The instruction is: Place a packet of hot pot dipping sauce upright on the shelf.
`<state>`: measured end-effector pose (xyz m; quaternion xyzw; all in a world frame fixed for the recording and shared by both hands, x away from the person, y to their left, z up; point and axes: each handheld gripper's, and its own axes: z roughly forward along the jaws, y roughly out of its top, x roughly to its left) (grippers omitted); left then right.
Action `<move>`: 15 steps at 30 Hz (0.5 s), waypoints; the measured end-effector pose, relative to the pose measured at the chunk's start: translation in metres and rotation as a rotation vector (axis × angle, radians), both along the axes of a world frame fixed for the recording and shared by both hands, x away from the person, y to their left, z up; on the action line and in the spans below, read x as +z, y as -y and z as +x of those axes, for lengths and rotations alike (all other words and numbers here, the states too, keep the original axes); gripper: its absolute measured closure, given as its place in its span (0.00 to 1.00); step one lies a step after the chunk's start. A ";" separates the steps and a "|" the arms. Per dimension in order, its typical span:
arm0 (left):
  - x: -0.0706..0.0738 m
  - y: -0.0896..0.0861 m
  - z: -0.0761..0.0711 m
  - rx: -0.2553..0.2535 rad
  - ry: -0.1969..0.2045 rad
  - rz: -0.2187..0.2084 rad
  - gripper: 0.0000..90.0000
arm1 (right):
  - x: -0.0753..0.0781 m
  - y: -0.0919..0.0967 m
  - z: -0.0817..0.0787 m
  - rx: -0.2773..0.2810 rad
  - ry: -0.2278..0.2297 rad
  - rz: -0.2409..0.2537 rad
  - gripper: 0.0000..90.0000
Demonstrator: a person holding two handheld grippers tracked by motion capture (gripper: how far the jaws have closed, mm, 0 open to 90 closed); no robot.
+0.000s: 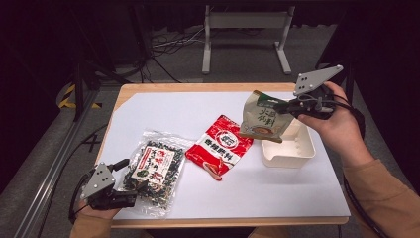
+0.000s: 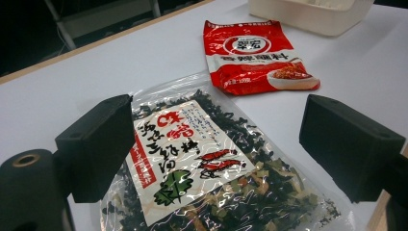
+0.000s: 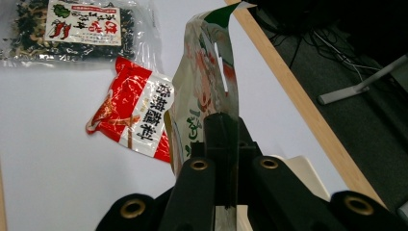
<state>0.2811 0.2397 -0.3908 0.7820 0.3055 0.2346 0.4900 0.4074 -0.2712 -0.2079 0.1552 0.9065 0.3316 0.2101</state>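
My right gripper point(image 1: 283, 105) is shut on a beige and green pouch point(image 1: 262, 117), which hangs in the air above the left end of the white tray point(image 1: 289, 151). In the right gripper view the pouch point(image 3: 204, 91) stands edge-on, pinched between the closed jaws. A red sachet point(image 1: 219, 145) lies flat at the table's middle. A clear bag of dark dried seaweed mix point(image 1: 153, 170) lies at the front left. My left gripper point(image 1: 124, 181) rests at that bag's near corner, jaws open and straddling the bag point(image 2: 202, 163) without pressing it.
A white sheet point(image 1: 277, 191) covers the wooden table. Past the far edge is a dark floor with cables and a white stand's legs point(image 1: 245, 37). A metal rail point(image 1: 54, 163) runs along the left.
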 end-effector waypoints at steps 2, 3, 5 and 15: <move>-0.001 -0.001 0.000 0.002 -0.001 -0.003 0.14 | 0.002 0.002 0.005 -0.001 0.007 -0.003 1.00; -0.001 -0.001 0.000 0.003 0.000 -0.003 0.14 | 0.003 0.003 0.007 -0.002 0.012 -0.006 1.00; -0.002 -0.002 -0.001 0.005 -0.005 -0.008 0.13 | 0.005 0.005 0.012 0.000 0.024 -0.011 1.00; -0.003 -0.006 -0.004 0.018 -0.005 -0.014 0.13 | 0.009 0.012 0.033 0.014 0.060 -0.044 1.00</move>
